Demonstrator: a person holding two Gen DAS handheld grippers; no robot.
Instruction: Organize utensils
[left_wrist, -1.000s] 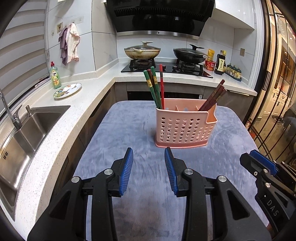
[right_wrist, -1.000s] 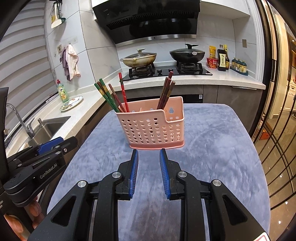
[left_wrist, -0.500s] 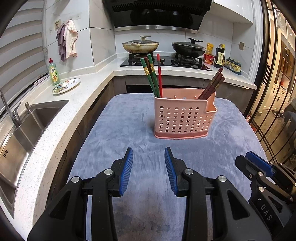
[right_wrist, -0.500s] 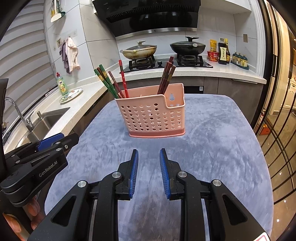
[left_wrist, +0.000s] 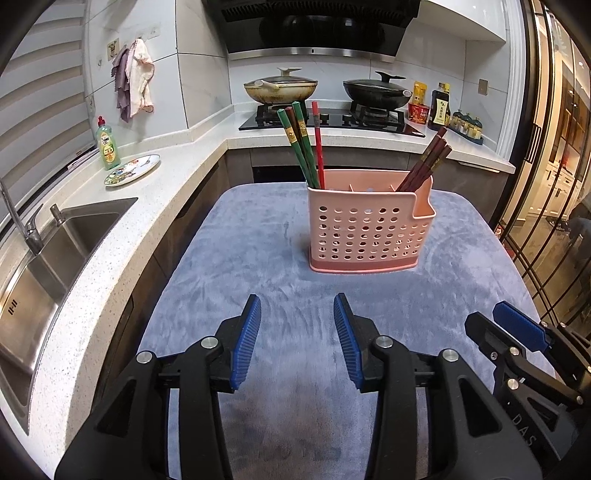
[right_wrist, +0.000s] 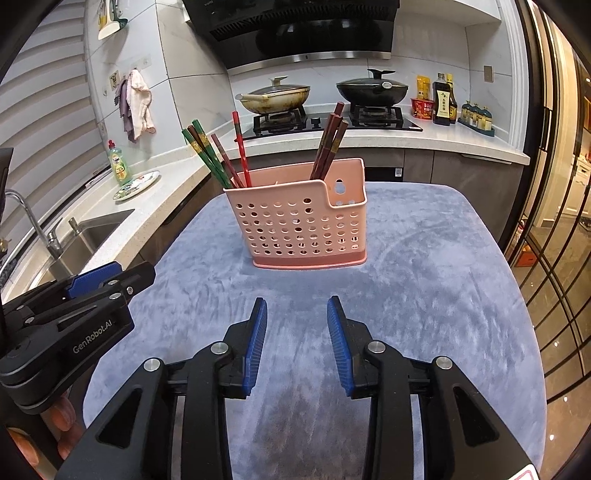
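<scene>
One grey cloth-covered desk (left_wrist: 258, 258) carries one pink perforated utensil basket (left_wrist: 369, 232) at its far middle. Inside stand two green chopsticks (right_wrist: 207, 155), one red (right_wrist: 241, 147) and several dark brown (right_wrist: 330, 144). The left gripper (left_wrist: 297, 332), marked "GenRobot.AI", and the right gripper (right_wrist: 297, 332) have fingers wide apart, holding nothing.

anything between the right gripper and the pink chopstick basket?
Nothing. In the right wrist view only bare grey-blue cloth lies between the open right gripper and the pink basket; the left wrist view shows nothing there either.
</scene>
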